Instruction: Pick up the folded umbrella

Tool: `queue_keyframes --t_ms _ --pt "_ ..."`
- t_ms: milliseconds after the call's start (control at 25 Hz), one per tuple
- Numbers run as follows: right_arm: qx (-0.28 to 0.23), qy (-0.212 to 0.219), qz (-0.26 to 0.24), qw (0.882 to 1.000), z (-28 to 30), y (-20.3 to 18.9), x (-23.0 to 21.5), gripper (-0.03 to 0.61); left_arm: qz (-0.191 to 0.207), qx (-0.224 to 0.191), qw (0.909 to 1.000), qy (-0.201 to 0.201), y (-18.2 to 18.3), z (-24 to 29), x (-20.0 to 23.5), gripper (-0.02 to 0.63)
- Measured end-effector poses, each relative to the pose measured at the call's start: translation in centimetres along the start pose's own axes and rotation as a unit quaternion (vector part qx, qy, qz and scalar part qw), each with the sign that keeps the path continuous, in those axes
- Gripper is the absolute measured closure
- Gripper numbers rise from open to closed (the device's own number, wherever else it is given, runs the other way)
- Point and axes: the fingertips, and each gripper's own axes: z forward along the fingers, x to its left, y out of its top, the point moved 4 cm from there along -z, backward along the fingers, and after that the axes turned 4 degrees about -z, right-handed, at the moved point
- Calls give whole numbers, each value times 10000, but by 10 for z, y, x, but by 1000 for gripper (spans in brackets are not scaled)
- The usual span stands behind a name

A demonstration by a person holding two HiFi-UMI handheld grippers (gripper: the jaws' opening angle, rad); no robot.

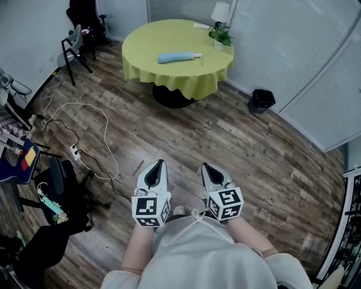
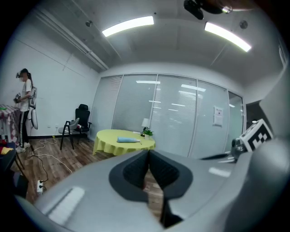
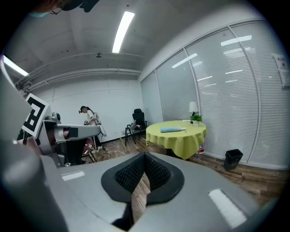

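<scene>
Folded umbrella (image 1: 178,57), pale blue with a lighter handle end, lies flat on the round table (image 1: 169,34), on its yellow-green cloth, close to the middle of the top. On the table's far rim stand a potted plant (image 1: 220,38) and a small lamp (image 1: 220,11), both apart from the umbrella. Right of the table sits a black waste bin (image 1: 262,100). Left of the table is a black chair (image 1: 76,48), and from that side cables (image 1: 90,121) snake over the wood floor to a power strip (image 1: 75,151).

Both grippers are well short of the table, held low before the person's body. The left gripper (image 1: 160,163) has its jaws pressed together on nothing. The right gripper (image 1: 205,167) likewise shows its pads meeting, with only floor behind them.

The main risk, as I judge it, is arriving with the jaws not spread. Closed tips would shove the umbrella, which would likely roll or slide on the loose cloth toward the table's edge. A grip that bites cloth too could drag it and tip the plant. The cables left of the table could snag a foot on a wide approach.

The head view looks down on the tabletop, so it shows how the umbrella lies and its gap to the plant, while the gripper views see the top nearly edge-on. The gripper views, in turn, show a person (image 2: 25,97) standing by the wall beyond the chair, absent from the head view. The right gripper view also shows what may be a bottle (image 3: 198,147) under the table, too small to be sure.
</scene>
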Motion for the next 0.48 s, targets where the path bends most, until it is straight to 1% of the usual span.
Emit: queue_keyframes --t_ms 240,480 --pt "173 46 12 9998 29 -3 0 579 -135 69 9999 53 -2 16 24 607" --pt "193 105 45 9997 70 5 -23 580 -269 173 9994 110 2 53 38 607"
